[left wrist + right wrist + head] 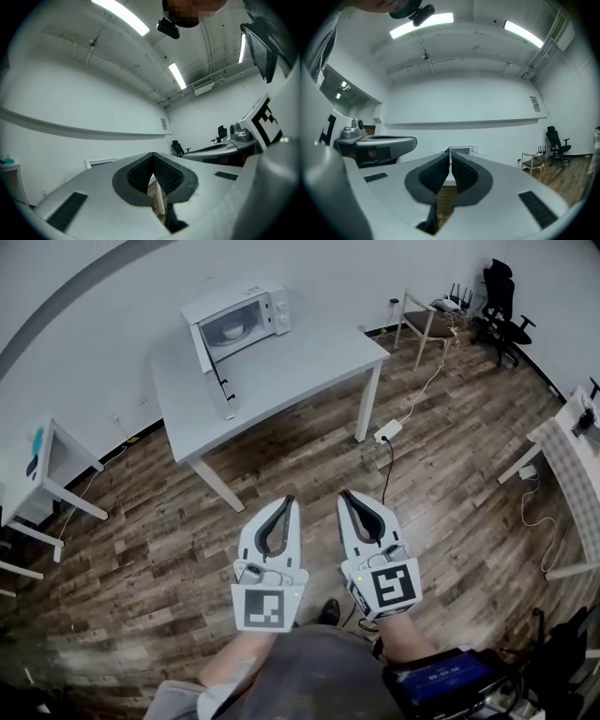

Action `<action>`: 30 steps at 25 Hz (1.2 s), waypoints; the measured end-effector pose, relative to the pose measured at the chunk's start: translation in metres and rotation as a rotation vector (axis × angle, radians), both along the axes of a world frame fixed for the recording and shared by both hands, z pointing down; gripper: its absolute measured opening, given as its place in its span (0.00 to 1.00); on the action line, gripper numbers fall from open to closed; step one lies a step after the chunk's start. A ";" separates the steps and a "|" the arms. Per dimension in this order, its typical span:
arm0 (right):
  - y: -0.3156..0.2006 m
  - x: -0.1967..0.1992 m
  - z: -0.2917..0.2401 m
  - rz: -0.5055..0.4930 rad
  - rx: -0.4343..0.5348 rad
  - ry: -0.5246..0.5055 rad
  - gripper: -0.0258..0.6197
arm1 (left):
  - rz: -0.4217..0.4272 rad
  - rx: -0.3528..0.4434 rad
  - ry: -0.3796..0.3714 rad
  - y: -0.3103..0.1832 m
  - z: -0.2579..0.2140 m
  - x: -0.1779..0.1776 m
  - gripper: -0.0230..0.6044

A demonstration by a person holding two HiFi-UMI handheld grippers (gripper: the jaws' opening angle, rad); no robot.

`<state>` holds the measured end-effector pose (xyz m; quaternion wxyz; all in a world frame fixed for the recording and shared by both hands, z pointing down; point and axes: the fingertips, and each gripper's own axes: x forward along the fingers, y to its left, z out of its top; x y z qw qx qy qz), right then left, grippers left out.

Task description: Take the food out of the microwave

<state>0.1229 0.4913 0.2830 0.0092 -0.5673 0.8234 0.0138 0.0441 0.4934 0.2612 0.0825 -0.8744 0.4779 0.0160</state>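
While the microwave (246, 315) is set at the far end of the white table (309, 357) with its door (214, 371) swung open, a pale bowl (232, 331) is seen inside its cavity. The left gripper (285, 504) and the right gripper (348, 495) are held side by side over the wooden floor (450, 446), well apart from the table; the jaws of both are closed on nothing.

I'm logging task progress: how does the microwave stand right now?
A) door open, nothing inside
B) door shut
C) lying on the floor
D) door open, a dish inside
D: the microwave sits on the table with its door swung open, and a pale dish shows inside.
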 end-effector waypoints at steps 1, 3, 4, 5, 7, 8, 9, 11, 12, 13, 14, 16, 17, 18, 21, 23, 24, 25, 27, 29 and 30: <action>0.000 0.005 0.001 -0.001 0.002 0.001 0.06 | 0.000 -0.005 -0.014 0.001 0.002 0.004 0.05; -0.003 0.013 0.006 0.001 -0.002 -0.002 0.06 | -0.003 -0.013 -0.036 0.001 0.006 0.008 0.05; -0.006 0.015 0.008 -0.001 -0.009 -0.011 0.06 | -0.006 -0.019 -0.042 0.000 0.007 0.009 0.05; -0.009 0.014 0.011 -0.008 -0.016 -0.020 0.06 | -0.011 -0.026 -0.048 -0.002 0.008 0.008 0.05; -0.012 0.012 0.015 -0.026 -0.024 -0.027 0.06 | -0.019 -0.039 -0.059 -0.006 0.011 0.009 0.05; -0.014 0.012 0.016 -0.033 -0.025 -0.026 0.06 | -0.020 -0.039 -0.063 -0.008 0.011 0.011 0.05; -0.017 0.013 0.016 -0.037 -0.026 -0.025 0.06 | -0.018 -0.033 -0.068 -0.011 0.010 0.013 0.05; -0.022 0.018 0.016 -0.034 -0.027 -0.027 0.06 | -0.008 -0.018 -0.076 -0.016 0.008 0.018 0.05; -0.025 0.021 0.017 -0.030 -0.028 -0.029 0.06 | -0.004 -0.017 -0.079 -0.019 0.008 0.020 0.05; -0.029 0.023 0.017 -0.026 -0.031 -0.029 0.06 | 0.000 -0.019 -0.081 -0.022 0.009 0.021 0.05; -0.032 0.024 0.019 -0.025 -0.033 -0.027 0.06 | 0.002 -0.022 -0.080 -0.026 0.011 0.021 0.05; -0.042 0.022 0.023 -0.028 -0.041 -0.015 0.06 | 0.005 -0.033 -0.071 -0.036 0.015 0.021 0.05; -0.049 0.021 0.025 -0.030 -0.047 -0.010 0.06 | 0.007 -0.038 -0.063 -0.043 0.018 0.020 0.05; -0.056 0.020 0.028 -0.031 -0.053 -0.007 0.06 | 0.010 -0.042 -0.056 -0.051 0.020 0.021 0.05; -0.086 0.020 0.036 -0.033 -0.070 0.008 0.06 | 0.016 -0.044 -0.042 -0.083 0.027 0.021 0.05; -0.109 0.019 0.037 -0.041 -0.079 0.022 0.06 | 0.008 -0.045 -0.031 -0.109 0.029 0.020 0.05; -0.121 0.019 0.037 -0.047 -0.080 0.028 0.06 | 0.005 -0.038 -0.031 -0.122 0.028 0.019 0.05; -0.134 0.019 0.036 -0.051 -0.080 0.033 0.06 | 0.004 -0.026 -0.039 -0.135 0.028 0.018 0.05; -0.164 0.015 0.037 -0.054 -0.081 0.041 0.06 | 0.006 -0.011 -0.055 -0.161 0.029 0.014 0.05; -0.194 0.007 0.040 -0.059 -0.089 0.047 0.06 | 0.007 -0.018 -0.047 -0.187 0.032 0.008 0.05; -0.207 0.002 0.041 -0.065 -0.093 0.051 0.06 | 0.007 -0.024 -0.036 -0.199 0.033 0.004 0.05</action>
